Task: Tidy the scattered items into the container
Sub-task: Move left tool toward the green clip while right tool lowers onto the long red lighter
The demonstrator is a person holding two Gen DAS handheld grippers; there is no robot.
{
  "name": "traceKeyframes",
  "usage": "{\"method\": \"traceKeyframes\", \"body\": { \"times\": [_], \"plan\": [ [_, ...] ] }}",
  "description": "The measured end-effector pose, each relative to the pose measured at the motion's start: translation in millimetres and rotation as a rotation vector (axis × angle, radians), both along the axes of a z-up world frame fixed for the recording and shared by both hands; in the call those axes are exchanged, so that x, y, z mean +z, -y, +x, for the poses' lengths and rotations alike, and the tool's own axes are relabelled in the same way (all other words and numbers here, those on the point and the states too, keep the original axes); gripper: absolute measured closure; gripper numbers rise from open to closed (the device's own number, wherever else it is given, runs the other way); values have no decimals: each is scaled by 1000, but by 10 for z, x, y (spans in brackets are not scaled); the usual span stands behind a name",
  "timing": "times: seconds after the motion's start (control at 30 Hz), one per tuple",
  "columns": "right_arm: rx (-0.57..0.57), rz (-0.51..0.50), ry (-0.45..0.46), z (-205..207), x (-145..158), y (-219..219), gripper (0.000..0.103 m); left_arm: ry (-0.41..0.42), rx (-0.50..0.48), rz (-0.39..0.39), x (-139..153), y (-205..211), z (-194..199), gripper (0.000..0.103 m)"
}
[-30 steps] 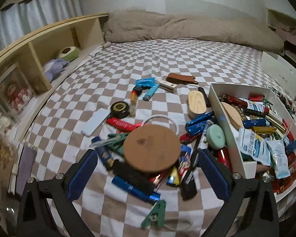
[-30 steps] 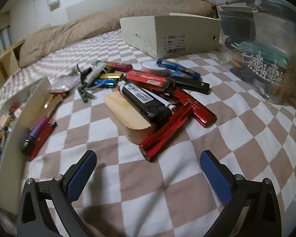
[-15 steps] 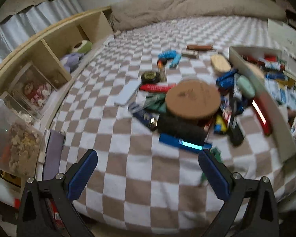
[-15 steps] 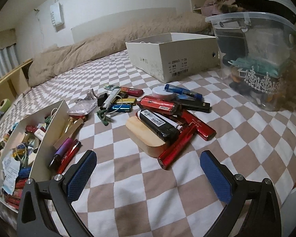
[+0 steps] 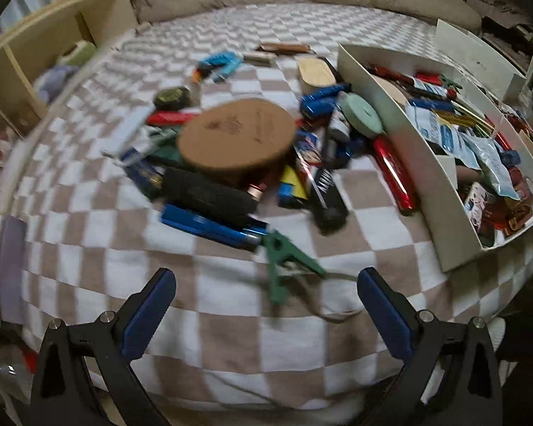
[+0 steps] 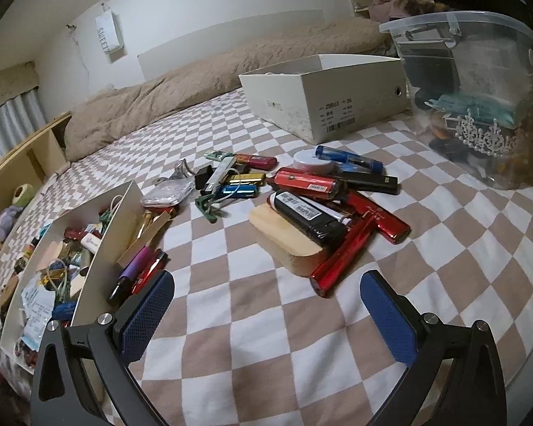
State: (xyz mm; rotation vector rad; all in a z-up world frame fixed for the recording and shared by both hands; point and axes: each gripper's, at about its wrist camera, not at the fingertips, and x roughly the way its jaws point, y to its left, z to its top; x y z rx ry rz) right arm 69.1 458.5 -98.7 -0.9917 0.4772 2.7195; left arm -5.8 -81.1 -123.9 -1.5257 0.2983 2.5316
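Left gripper: jaws wide apart, holding nothing, above the near edge of the checked blanket. Green clip lies just beyond the fingertips. Farther: blue lighter, then a pile topped by a round cork disc. White box, full of small items, sits to the right, touching the pile. View blurred.

Right gripper: jaws wide apart, empty. Ahead right, a black lighter rests on a wooden block beside red tubes. The same box lies near left.
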Motion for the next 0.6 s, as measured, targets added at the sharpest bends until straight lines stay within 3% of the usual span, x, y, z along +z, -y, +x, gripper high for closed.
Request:
{"method": "traceKeyframes", "body": {
  "times": [0.23,0.43,0.6],
  "plan": [
    [55,60,116,-35,-9,127,0,92,51,139,-95,-98,-71,0],
    [27,125,178,-39,-120,139,0,112,236,281,-173,66,-124,0],
    [-31,83,166,-32,-120,-65,0,85,227,282,-179,52,-72,0]
  ]
}}
